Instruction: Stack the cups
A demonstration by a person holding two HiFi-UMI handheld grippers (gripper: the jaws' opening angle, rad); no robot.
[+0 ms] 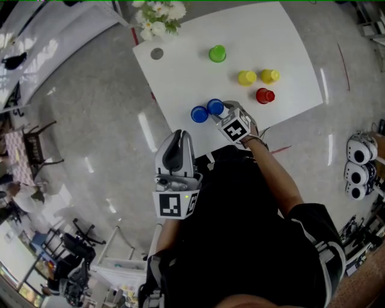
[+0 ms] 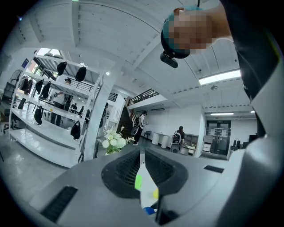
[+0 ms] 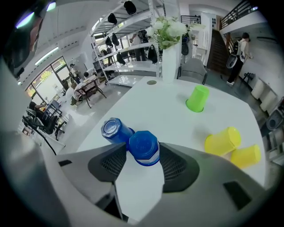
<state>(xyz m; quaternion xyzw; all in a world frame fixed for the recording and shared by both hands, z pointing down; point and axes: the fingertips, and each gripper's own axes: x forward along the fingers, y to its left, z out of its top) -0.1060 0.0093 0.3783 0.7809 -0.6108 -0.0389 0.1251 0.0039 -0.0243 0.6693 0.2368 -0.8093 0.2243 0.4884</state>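
The right gripper's jaws stand wide, with a blue cup upright between them, its base turned up. Both pads lie close against the cup's sides. A sliver of gap seems to show on the left, so the pads frame the cup rather than squeeze it. The gripper points steeply down at the near edge of the white table.

A second blue cup stands just beside the first, to its left and a little farther off, also base up. Whether the two touch I cannot tell.

The left gripper's jaws are drawn together to a thin slit that closes at the tips, and nothing sits between them. In the head view this gripper is held level in front of the person's body, nearer than the table and over the grey floor, well apart from every cup.

The other cups stand separately on the table:
- A green cup is at the far side.
- Two yellow cups stand just beside each other, to the right of the blue pair and farther off.
- A red cup stands just nearer than the yellow ones.

White flowers stand at the far left corner of the table.

No cup rests on another — all six stand on the tabletop.
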